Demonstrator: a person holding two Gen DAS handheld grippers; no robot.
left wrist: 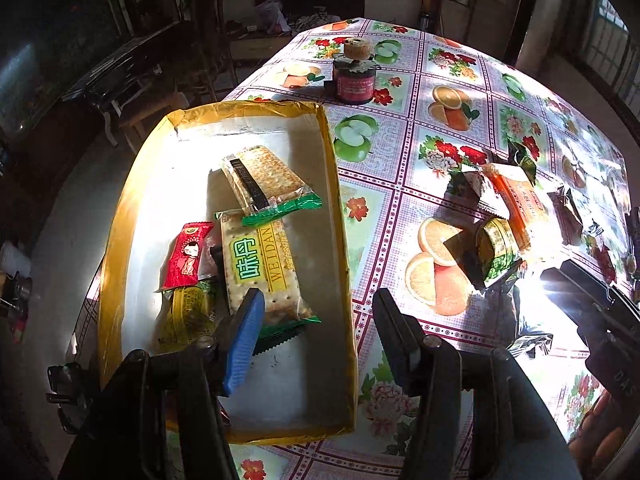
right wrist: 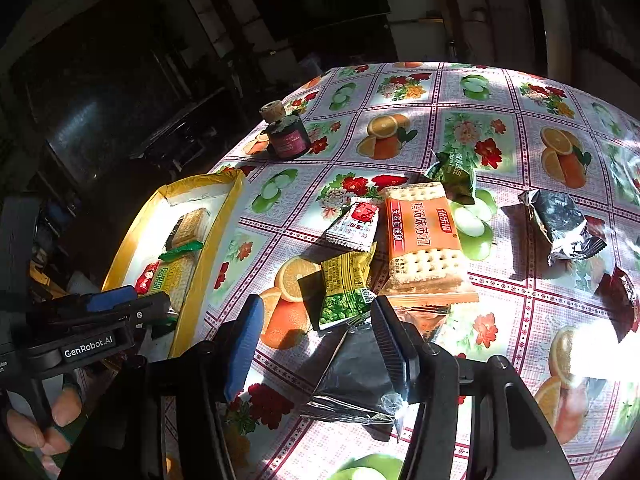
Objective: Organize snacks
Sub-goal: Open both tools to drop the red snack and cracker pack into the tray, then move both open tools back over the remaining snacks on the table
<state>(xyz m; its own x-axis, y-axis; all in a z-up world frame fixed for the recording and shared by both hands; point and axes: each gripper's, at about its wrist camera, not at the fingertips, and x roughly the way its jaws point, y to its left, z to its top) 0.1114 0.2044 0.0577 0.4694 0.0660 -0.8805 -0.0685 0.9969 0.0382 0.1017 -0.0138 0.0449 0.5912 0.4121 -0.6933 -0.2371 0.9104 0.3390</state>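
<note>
A yellow-rimmed cardboard box [left wrist: 336, 184] lies at the table's left and holds two cracker packs [left wrist: 262, 178], a red snack packet [left wrist: 188, 254] and a yellow packet [left wrist: 186, 312]. My left gripper [left wrist: 320, 308] is open and empty above the box's near right part. On the table to the right lie an orange cracker pack [right wrist: 422, 236], a yellow-green pea packet [right wrist: 346, 288], a white-red sachet [right wrist: 356, 222], a dark green packet [right wrist: 454, 174] and silver packets [right wrist: 560, 224]. My right gripper [right wrist: 318, 316] is open just above the pea packet and a silver packet [right wrist: 356, 380].
A dark jar with a cork lid [right wrist: 286, 134] stands at the table's far side behind the box. The fruit-print tablecloth [right wrist: 500, 92] covers the table. The table's left edge drops to a dark floor with furniture. A dark wrapper [right wrist: 620, 292] lies at the right.
</note>
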